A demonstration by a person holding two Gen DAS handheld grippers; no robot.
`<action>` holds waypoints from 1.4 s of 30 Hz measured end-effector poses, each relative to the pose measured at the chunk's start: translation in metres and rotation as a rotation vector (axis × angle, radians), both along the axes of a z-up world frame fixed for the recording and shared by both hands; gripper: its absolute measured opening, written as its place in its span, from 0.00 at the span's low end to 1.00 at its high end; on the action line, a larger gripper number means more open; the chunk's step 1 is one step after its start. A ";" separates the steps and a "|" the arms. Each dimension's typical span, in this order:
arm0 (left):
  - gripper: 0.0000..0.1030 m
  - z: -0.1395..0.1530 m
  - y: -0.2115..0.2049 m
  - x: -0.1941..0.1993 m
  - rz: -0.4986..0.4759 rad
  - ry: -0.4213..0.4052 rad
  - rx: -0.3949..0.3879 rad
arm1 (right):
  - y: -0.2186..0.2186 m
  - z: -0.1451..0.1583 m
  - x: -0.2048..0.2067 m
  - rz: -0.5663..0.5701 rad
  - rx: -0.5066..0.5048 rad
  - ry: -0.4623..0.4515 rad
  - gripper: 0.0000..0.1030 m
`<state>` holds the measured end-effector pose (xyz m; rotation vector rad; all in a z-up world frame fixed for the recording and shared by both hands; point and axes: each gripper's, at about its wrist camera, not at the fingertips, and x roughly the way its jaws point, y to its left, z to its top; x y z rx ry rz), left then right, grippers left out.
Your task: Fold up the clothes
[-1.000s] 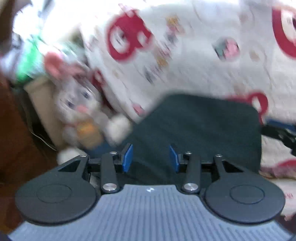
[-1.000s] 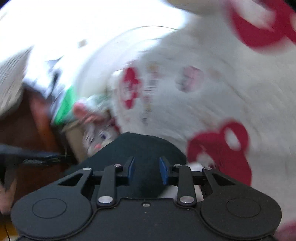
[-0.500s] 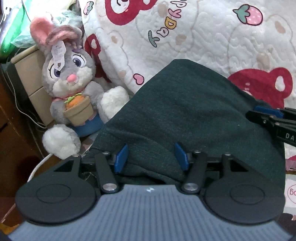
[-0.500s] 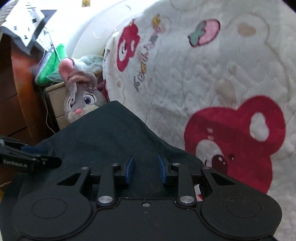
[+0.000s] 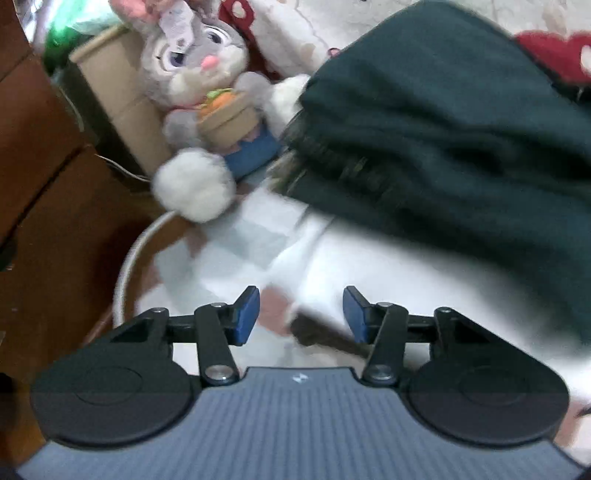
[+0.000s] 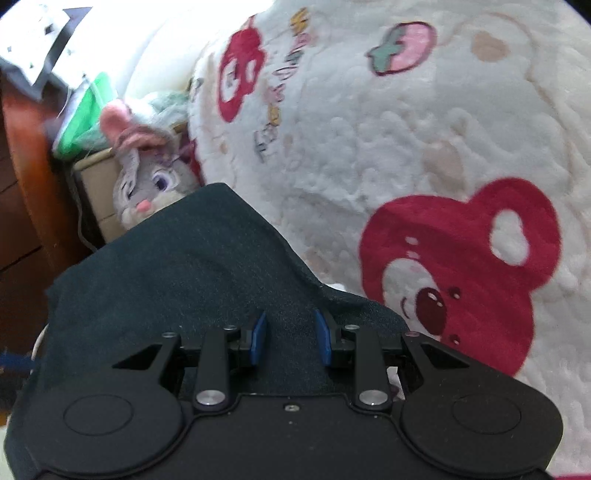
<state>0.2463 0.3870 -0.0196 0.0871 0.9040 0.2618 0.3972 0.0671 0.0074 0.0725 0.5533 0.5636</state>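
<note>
The rabbit (image 5: 199,74) holds a small tan pot (image 5: 229,123) with an orange carrot (image 5: 221,98) in it; I see no other container for certain. A tan box (image 5: 118,92) stands behind the rabbit at 10 o'clock in the left wrist view, with something green (image 5: 70,33) above it, too blurred to name.

The left gripper (image 5: 301,315) has its fingers wide apart with nothing between them, over a blurred white surface (image 5: 406,277). The garment (image 5: 443,140), dark green and folded in layers, lies at 1 to 3 o'clock of it, well clear of the pads, its left edge next to the rabbit's white paw. A white cord (image 5: 125,266) curves at 9 o'clock beside brown wood (image 5: 48,206).

The right gripper (image 6: 290,338) sits on the garment (image 6: 177,280), fingers narrowly apart with the cloth between them; whether they pinch it I cannot tell. The blanket (image 6: 388,166), white with red bears, fills 12 to 3 o'clock. The rabbit (image 6: 147,184) peeks over the garment's far edge at 11 o'clock.
</note>
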 end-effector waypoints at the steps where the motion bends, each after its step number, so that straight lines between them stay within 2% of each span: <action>1: 0.48 0.005 0.002 -0.007 0.017 -0.035 -0.032 | -0.004 -0.001 -0.006 0.005 0.015 0.002 0.31; 3: 0.48 0.018 0.000 -0.017 0.046 -0.094 -0.078 | -0.015 -0.003 -0.018 0.019 0.048 0.005 0.33; 6: 0.52 0.035 -0.019 -0.035 0.042 -0.160 -0.103 | -0.030 -0.006 -0.037 0.039 0.098 0.009 0.45; 11: 0.61 0.051 -0.070 -0.057 -0.002 -0.225 -0.116 | -0.055 -0.011 -0.068 0.072 0.181 0.017 0.46; 15: 0.62 0.050 -0.113 -0.068 -0.036 -0.197 -0.160 | -0.076 -0.016 -0.092 0.099 0.248 0.023 0.47; 17: 0.66 0.047 -0.135 -0.073 -0.037 -0.164 -0.163 | -0.086 -0.018 -0.105 0.113 0.281 0.026 0.47; 18: 0.71 0.046 -0.144 -0.075 -0.032 -0.148 -0.144 | -0.091 -0.019 -0.111 0.119 0.298 0.027 0.47; 19: 0.79 0.044 -0.154 -0.076 -0.025 -0.132 -0.120 | -0.094 -0.018 -0.120 0.133 0.282 0.020 0.49; 23: 0.86 0.035 -0.187 -0.093 0.055 -0.128 -0.038 | -0.108 -0.012 -0.156 0.195 0.199 -0.013 0.55; 27: 0.90 0.026 -0.215 -0.106 0.090 -0.105 -0.084 | -0.137 -0.012 -0.194 0.228 0.138 -0.043 0.61; 29: 0.94 0.021 -0.234 -0.117 0.076 -0.133 -0.074 | -0.152 -0.015 -0.209 0.236 0.121 -0.054 0.60; 31: 0.99 0.013 -0.257 -0.131 0.030 -0.187 -0.016 | -0.164 -0.018 -0.222 0.207 0.104 -0.075 0.60; 32: 1.00 0.008 -0.265 -0.137 0.045 -0.195 0.003 | -0.170 -0.019 -0.226 0.194 0.107 -0.068 0.60; 34: 1.00 -0.002 -0.277 -0.145 0.072 -0.184 -0.017 | -0.181 -0.020 -0.236 0.175 0.102 -0.061 0.60; 36: 1.00 -0.010 -0.290 -0.153 0.080 -0.172 -0.047 | -0.187 -0.022 -0.248 0.164 0.054 -0.074 0.61; 40: 1.00 -0.019 -0.317 -0.170 0.078 -0.173 -0.038 | -0.198 -0.028 -0.272 0.151 -0.002 -0.072 0.61; 42: 1.00 -0.017 -0.327 -0.181 0.082 -0.200 -0.054 | -0.204 -0.033 -0.283 0.137 -0.026 -0.073 0.61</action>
